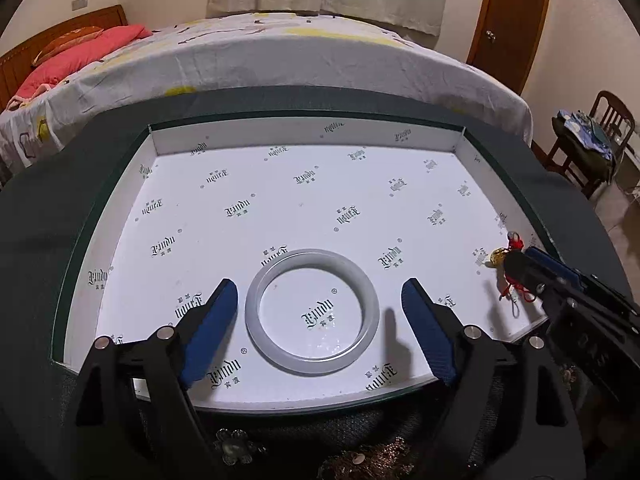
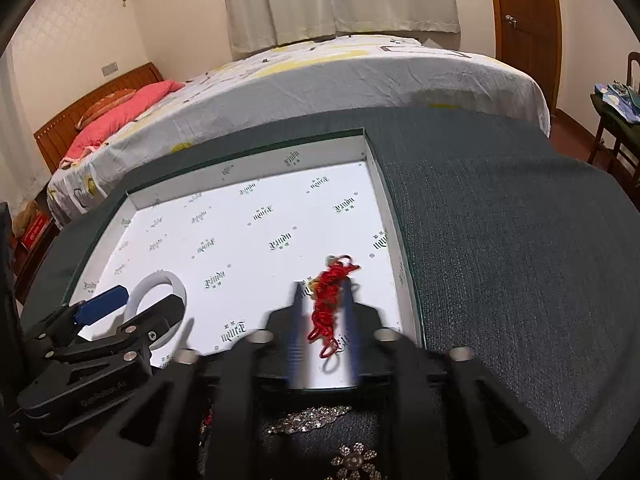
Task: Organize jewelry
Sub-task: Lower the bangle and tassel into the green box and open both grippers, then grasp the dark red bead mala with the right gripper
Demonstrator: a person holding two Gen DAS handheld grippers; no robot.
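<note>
A white jade-like bangle (image 1: 312, 312) lies flat in the white printed tray (image 1: 304, 136), between the spread fingers of my open left gripper (image 1: 320, 292), which does not touch it. It also shows in the right wrist view (image 2: 160, 284). My right gripper (image 2: 322, 286) is over the tray's right side with a red cord bracelet (image 2: 330, 300) with a gold bead (image 1: 497, 257) between its blurred, narrowly parted fingers; whether they pinch it is unclear. The right gripper also shows in the left wrist view (image 1: 516, 258).
The tray (image 2: 372, 152) sits on a dark green cloth (image 2: 500, 220). Rhinestone brooches (image 2: 312, 420) and a flower brooch (image 1: 234, 446) lie on the cloth near the tray's front edge. A bed (image 1: 260, 60) stands behind, a chair (image 1: 600, 136) at right.
</note>
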